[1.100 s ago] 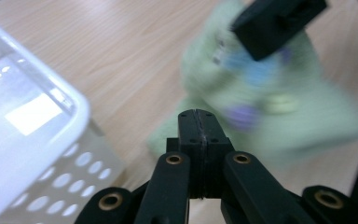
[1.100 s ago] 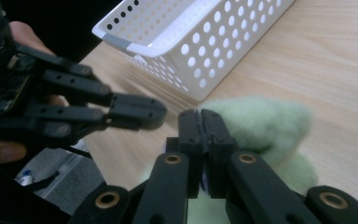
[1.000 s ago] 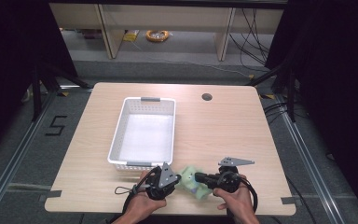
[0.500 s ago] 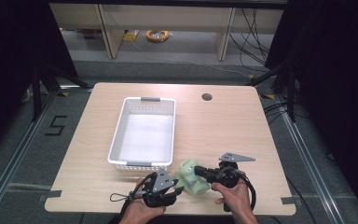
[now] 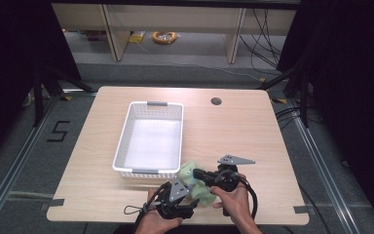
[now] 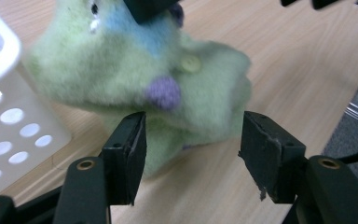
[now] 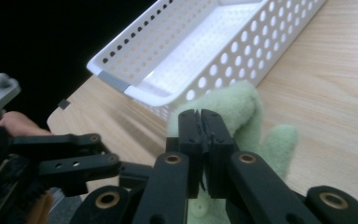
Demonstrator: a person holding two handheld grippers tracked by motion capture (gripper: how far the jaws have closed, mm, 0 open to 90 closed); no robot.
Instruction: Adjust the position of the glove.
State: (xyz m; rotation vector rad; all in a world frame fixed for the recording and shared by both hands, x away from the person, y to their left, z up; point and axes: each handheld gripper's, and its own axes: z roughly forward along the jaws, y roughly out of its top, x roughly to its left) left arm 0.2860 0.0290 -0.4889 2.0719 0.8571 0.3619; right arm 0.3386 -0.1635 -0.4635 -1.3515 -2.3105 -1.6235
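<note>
A pale green plush toy (image 5: pixel 193 171) with blue and purple patches and a button lies by the near right corner of the white basket (image 5: pixel 122 141). My right gripper (image 5: pixel 198 174) is shut on a fold at its top, seen close up in the right gripper view (image 7: pixel 201 125) with the toy (image 7: pixel 247 109) behind the jaws. My left gripper (image 5: pixel 190 201) sits at the toy's near side. Its jaws have just been opening and now stand open (image 6: pixel 191 135), with the toy's lower part (image 6: pixel 135 70) between the pads, untouched.
The perforated basket (image 7: pixel 205 42) is empty and stands left of the table's middle. A round cable hole (image 5: pixel 216 101) sits at the far right of the wooden table (image 5: pixel 253 131). The front edge is just behind both hands.
The left gripper's jaws have opened and let go of the toy. The right gripper has carried the toy a little left, toward the basket's near corner.
</note>
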